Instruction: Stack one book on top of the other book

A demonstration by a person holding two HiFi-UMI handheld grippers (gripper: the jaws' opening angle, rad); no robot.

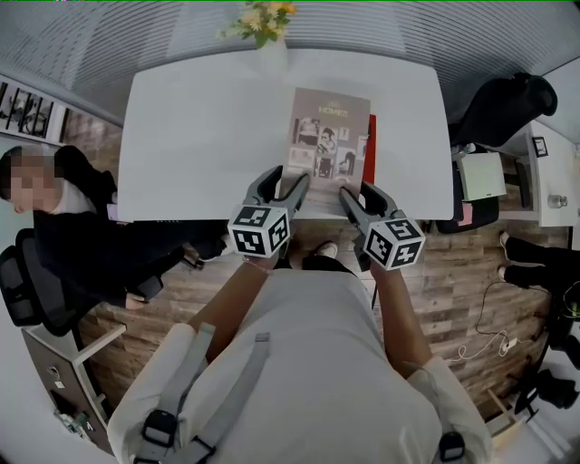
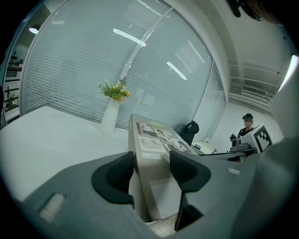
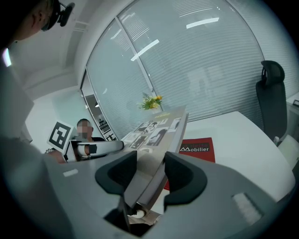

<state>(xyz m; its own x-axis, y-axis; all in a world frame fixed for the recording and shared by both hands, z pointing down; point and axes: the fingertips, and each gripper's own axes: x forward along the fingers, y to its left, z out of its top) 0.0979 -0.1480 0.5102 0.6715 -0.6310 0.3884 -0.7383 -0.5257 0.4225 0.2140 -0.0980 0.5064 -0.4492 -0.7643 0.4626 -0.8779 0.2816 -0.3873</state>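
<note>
Head view looks down on a white surface [image 1: 199, 136] set against a wall of pale window blinds [image 1: 109, 45], with wood-plank floor [image 1: 444, 281] on the near side. A seated person in black [image 1: 82, 227] is off to the left, and a black office chair [image 1: 503, 104] stands to the right. At the far edge of the surface a white vase [image 1: 270, 56] holds yellow flowers [image 1: 261, 18] with green leaves. A grey book [image 1: 331, 127] with small photographs on its cover sits at the near right of the surface, over a red book [image 1: 369, 149] whose edge shows as a strip along its right side. In the right gripper view the red book lies flat and the grey one is tilted above it. Both bare forearms reach forward side by side. The left hand-held gripper [image 1: 288, 186] is clamped on the grey book's near left corner, and the right hand-held gripper [image 1: 361, 195] is clamped on its near right corner. Both point forward and slightly down.
</note>
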